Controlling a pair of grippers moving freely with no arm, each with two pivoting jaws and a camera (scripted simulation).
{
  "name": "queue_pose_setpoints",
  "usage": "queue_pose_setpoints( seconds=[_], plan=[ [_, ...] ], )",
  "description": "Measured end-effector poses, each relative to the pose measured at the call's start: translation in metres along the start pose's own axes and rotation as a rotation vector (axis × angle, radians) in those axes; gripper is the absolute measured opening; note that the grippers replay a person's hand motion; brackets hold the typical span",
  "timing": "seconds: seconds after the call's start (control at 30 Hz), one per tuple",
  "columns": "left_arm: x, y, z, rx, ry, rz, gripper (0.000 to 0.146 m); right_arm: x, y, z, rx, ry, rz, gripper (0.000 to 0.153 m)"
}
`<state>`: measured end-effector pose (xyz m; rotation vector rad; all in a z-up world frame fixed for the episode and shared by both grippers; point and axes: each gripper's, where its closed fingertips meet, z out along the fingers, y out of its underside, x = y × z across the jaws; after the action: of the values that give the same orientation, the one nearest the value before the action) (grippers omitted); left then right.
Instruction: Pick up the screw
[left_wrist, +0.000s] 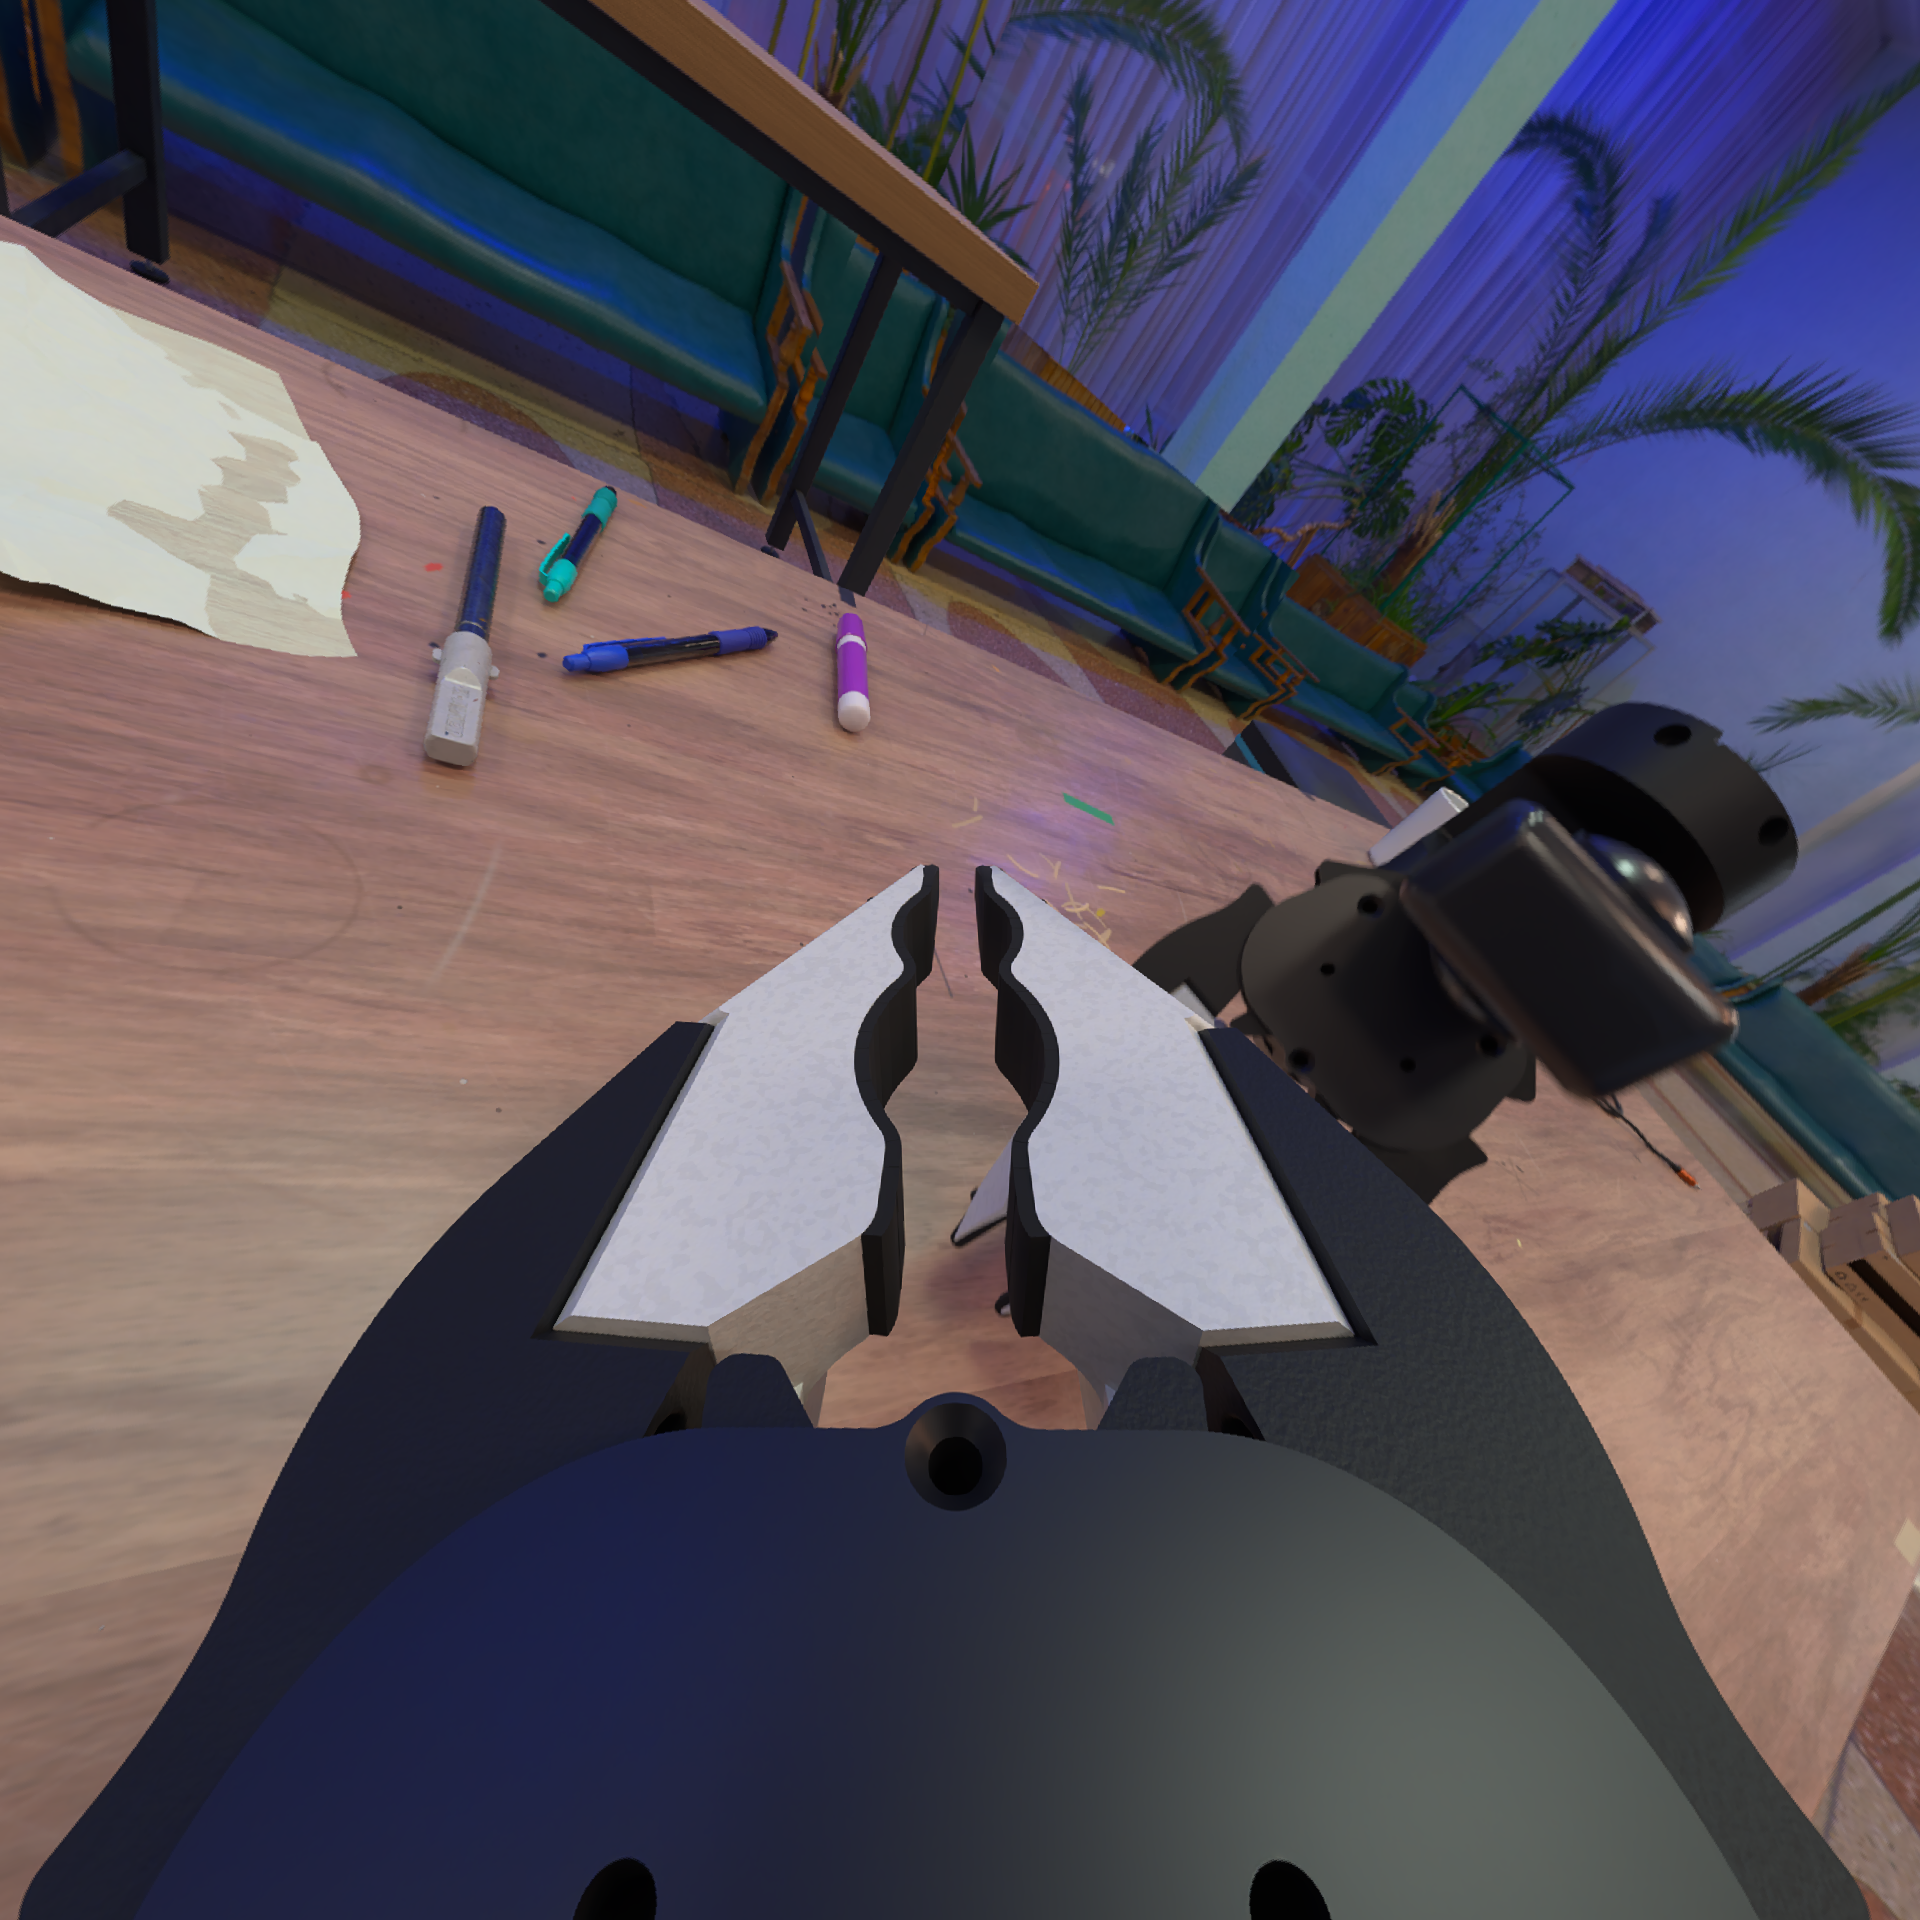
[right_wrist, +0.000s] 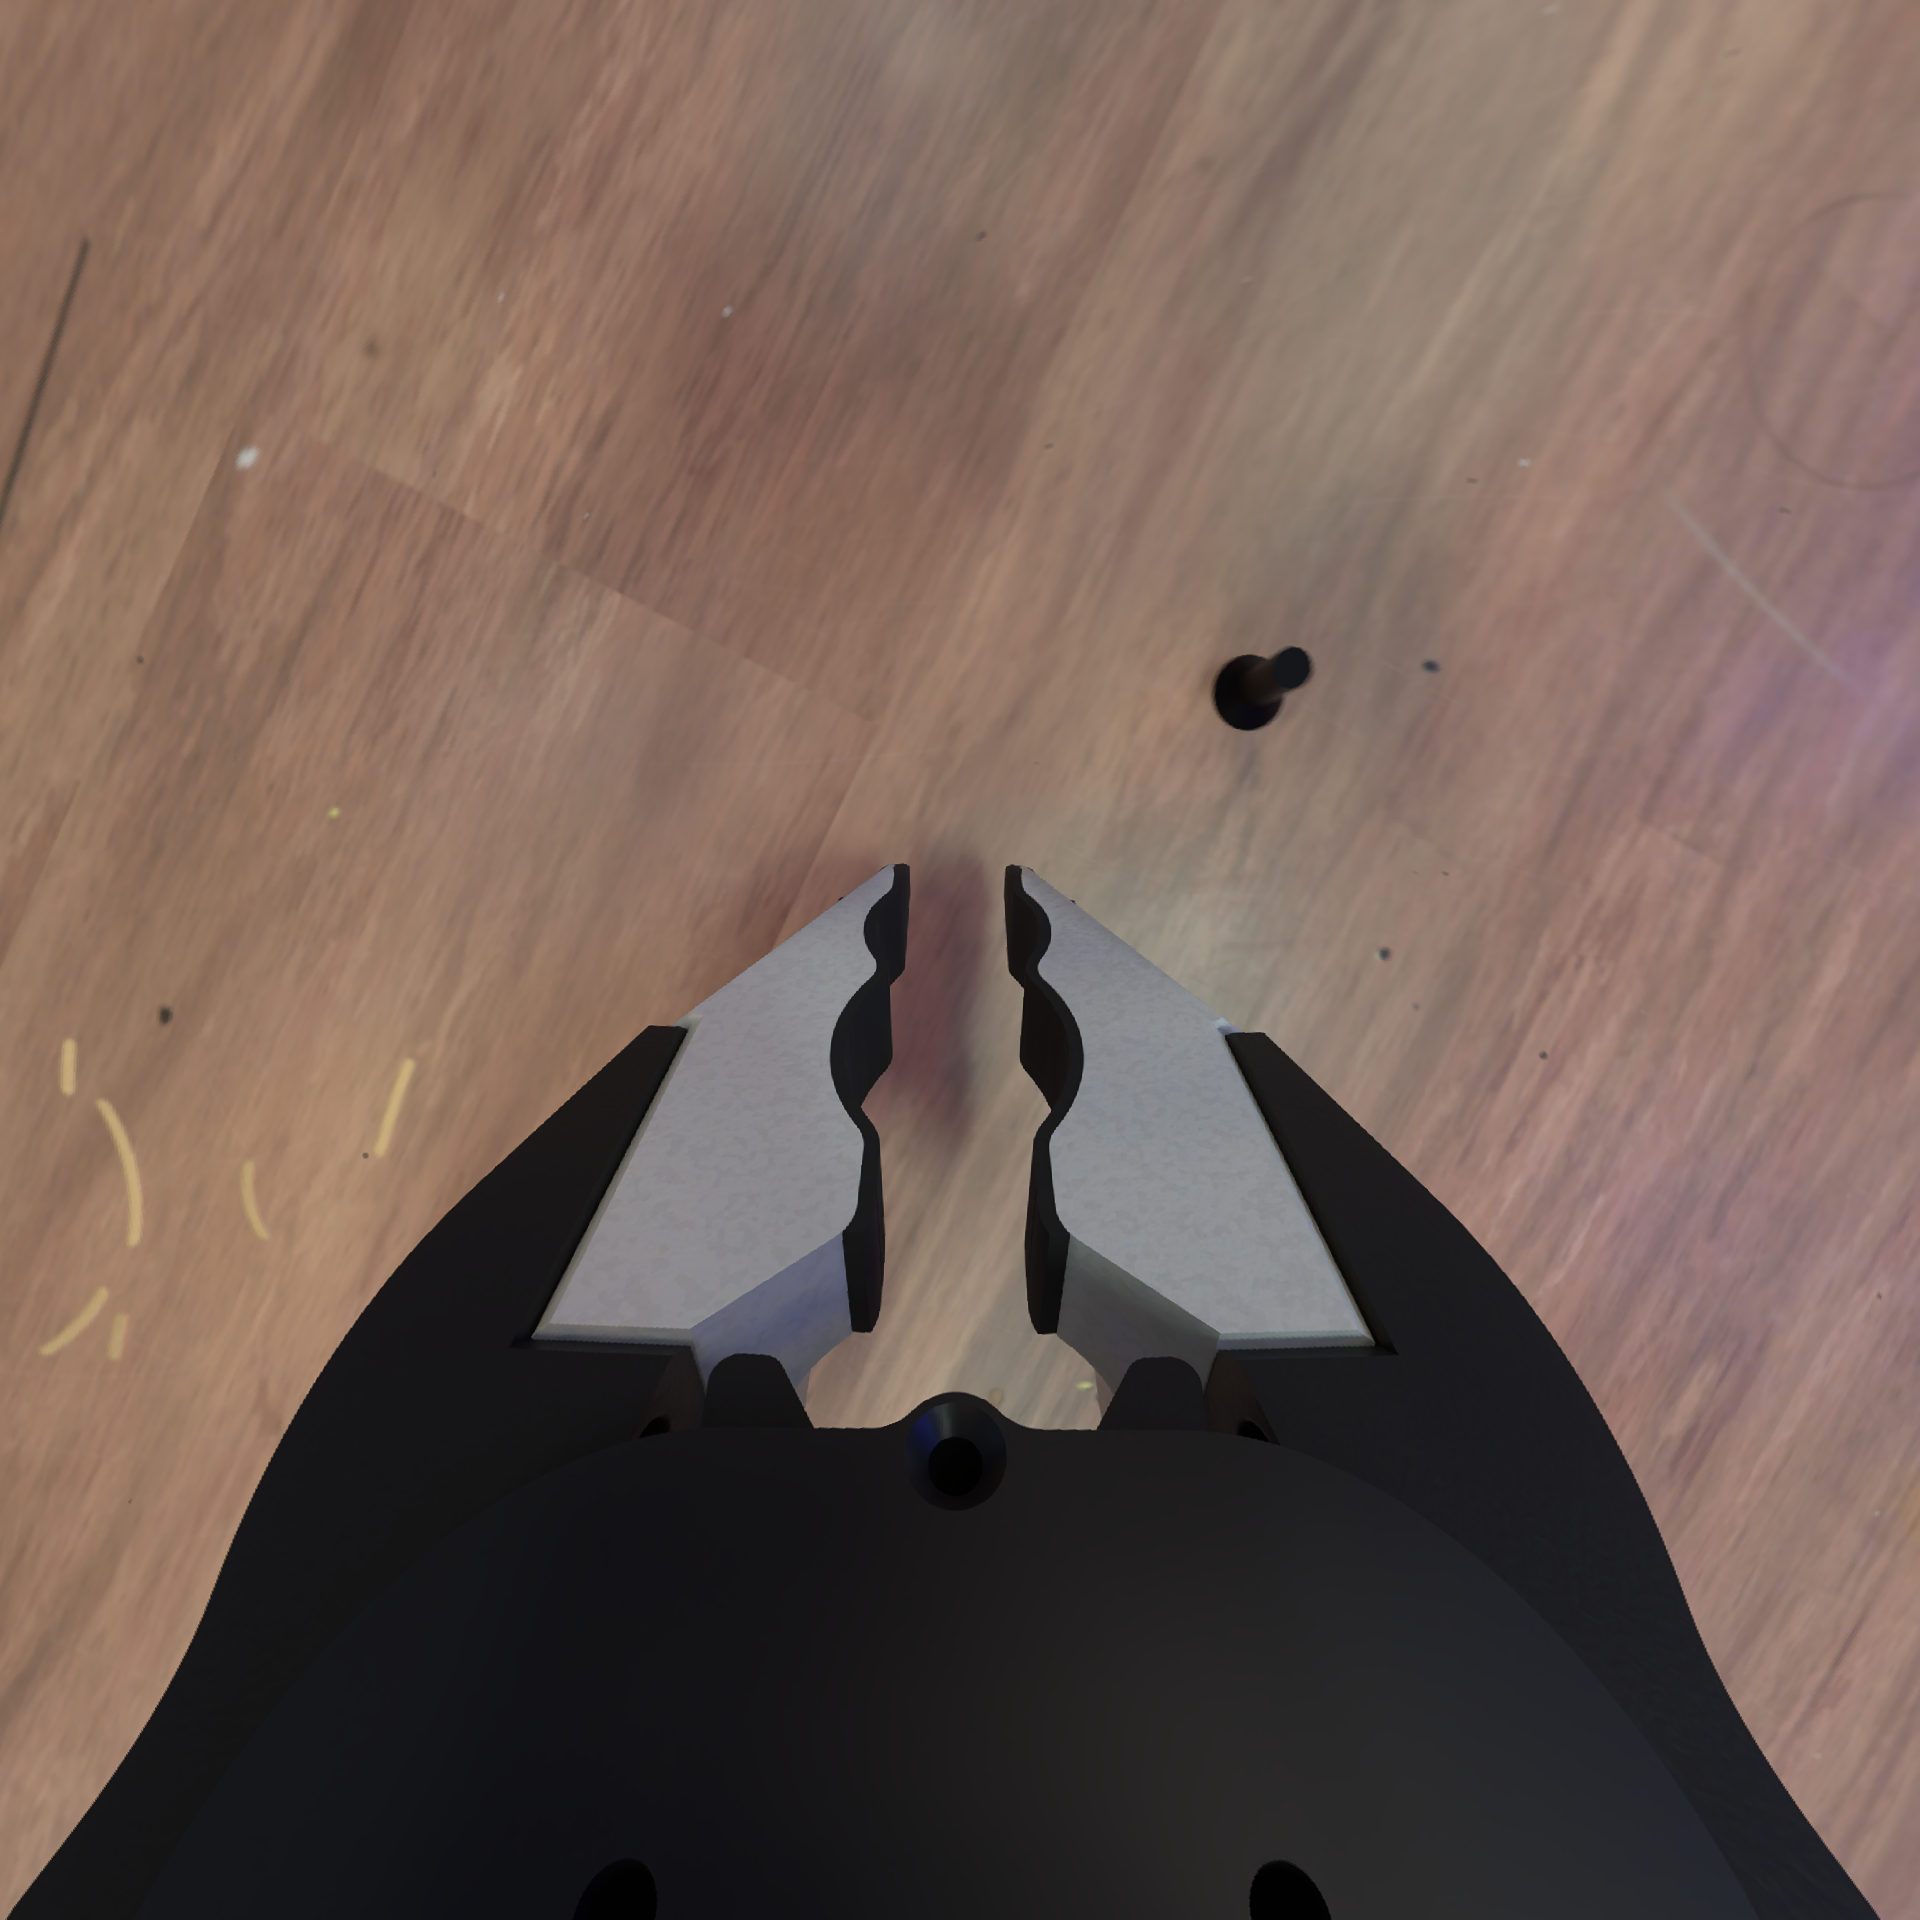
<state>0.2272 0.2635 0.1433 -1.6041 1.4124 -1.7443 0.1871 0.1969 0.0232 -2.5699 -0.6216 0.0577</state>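
The screw is small and black. It lies on the wooden table, ahead and to the right of my right gripper. That gripper points down at the table, its jaws a narrow gap apart and empty. My left gripper hovers low over the table with its jaws almost together and nothing between them. The right gripper's black body shows just to its right in the left wrist view. The screw is not clearly visible in the left wrist view.
Farther off on the table lie a torn sheet of paper, a grey-and-blue marker, a teal pen, a blue pen and a purple marker. The table's far edge runs behind them. Wooden crates stand at the right.
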Motion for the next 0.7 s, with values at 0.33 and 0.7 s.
queue_pose_setpoints(
  seconds=[0.33, 0.7],
  plan=[
    [-0.002, -0.007, -0.003, 0.043, -0.024, 0.004, 0.006, -0.002, -0.008, 0.008, -0.012, -0.01, 0.007, 0.014],
    [-0.007, -0.016, -0.008, 0.101, -0.04, -0.014, 0.004, 0.064, -0.025, 0.022, 0.034, 0.156, 0.141, 0.018]
  ],
)
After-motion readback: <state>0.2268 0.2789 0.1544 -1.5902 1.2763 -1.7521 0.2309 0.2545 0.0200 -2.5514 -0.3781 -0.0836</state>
